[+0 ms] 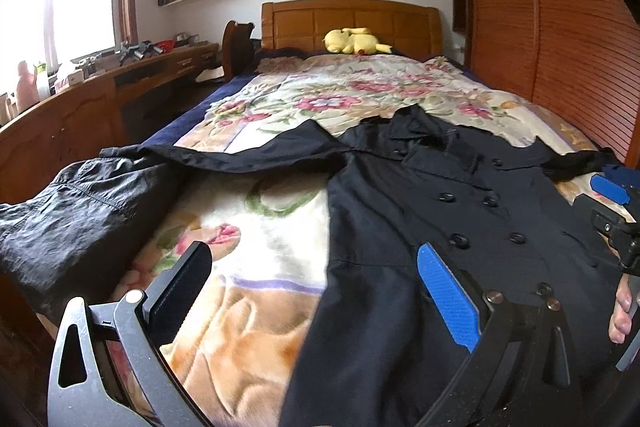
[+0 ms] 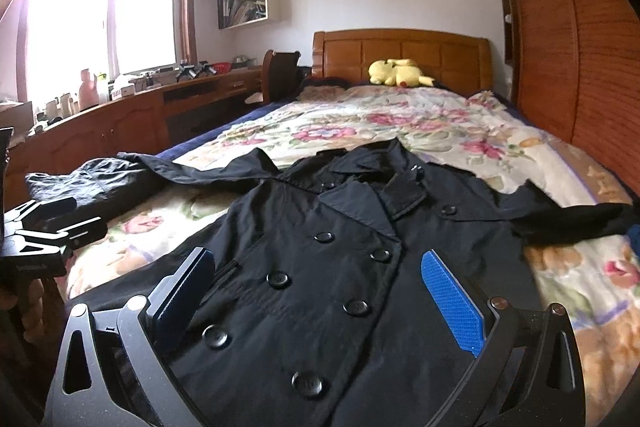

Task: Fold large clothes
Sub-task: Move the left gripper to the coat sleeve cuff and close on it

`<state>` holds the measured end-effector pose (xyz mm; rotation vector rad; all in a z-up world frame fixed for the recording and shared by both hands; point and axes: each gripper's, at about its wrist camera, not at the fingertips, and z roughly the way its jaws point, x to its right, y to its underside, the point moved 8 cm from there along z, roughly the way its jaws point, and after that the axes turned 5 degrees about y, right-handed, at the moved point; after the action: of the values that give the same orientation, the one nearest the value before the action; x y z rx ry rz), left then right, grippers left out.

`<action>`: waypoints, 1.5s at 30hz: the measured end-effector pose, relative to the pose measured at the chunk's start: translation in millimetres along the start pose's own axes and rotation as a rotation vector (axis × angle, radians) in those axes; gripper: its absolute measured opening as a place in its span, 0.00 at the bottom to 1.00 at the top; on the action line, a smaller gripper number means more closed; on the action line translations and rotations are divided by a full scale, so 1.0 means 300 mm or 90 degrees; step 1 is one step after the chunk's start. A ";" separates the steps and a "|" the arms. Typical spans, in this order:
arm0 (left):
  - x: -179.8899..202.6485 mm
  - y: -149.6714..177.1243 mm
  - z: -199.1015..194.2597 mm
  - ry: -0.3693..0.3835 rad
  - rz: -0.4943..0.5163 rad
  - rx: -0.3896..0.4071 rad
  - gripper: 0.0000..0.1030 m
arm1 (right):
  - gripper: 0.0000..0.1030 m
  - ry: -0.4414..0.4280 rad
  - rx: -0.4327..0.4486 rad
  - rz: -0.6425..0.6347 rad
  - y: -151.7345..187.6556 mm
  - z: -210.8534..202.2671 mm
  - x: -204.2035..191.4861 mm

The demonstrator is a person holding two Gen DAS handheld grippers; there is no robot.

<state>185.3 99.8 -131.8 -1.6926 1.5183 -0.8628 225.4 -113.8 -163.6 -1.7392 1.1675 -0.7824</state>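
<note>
A black double-breasted coat (image 1: 384, 203) (image 2: 340, 219) lies front up on the floral blanket (image 1: 260, 227) (image 2: 400, 123), collar toward the headboard and both sleeves spread sideways. My left gripper (image 1: 312, 251) hovers open above the coat's left edge and the bare blanket beside it, holding nothing. My right gripper (image 2: 316, 257) is open over the buttoned front, also holding nothing. In the left wrist view the right gripper (image 1: 612, 187) shows at the right edge with a hand (image 1: 622, 311) below it. In the right wrist view the left gripper (image 2: 60, 223) shows at the far left.
A crumpled dark grey garment (image 1: 80, 211) (image 2: 92, 183) lies at the bed's left edge. A yellow plush toy (image 1: 352, 41) (image 2: 396, 73) rests by the wooden headboard (image 1: 352, 23). A slatted wardrobe (image 2: 580, 67) lines the right side; a cluttered desk (image 2: 140, 107) and a chair (image 2: 280, 75) stand left.
</note>
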 end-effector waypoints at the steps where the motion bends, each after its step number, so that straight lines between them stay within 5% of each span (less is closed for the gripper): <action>1: -0.013 0.000 0.018 -0.004 0.000 -0.004 1.00 | 1.00 -0.003 -0.004 -0.001 -0.001 0.024 -0.001; 13: -0.167 -0.032 0.192 -0.015 -0.025 -0.046 1.00 | 1.00 -0.032 -0.065 -0.035 -0.040 0.266 -0.038; 26: -0.329 -0.128 0.435 -0.026 -0.026 -0.073 1.00 | 1.00 -0.066 -0.107 -0.026 0.002 0.299 -0.001; 37: -0.474 -0.188 0.618 -0.023 -0.107 -0.102 0.65 | 1.00 -0.060 -0.121 -0.045 0.003 0.324 -0.028; 45: -0.540 -0.159 0.691 -0.035 -0.181 -0.137 0.63 | 1.00 -0.060 -0.120 -0.045 0.002 0.333 -0.034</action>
<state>369.9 277.9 -207.5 -2.1086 1.3955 -0.8097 306.6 -72.9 -206.4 -1.9611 1.1518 -0.6414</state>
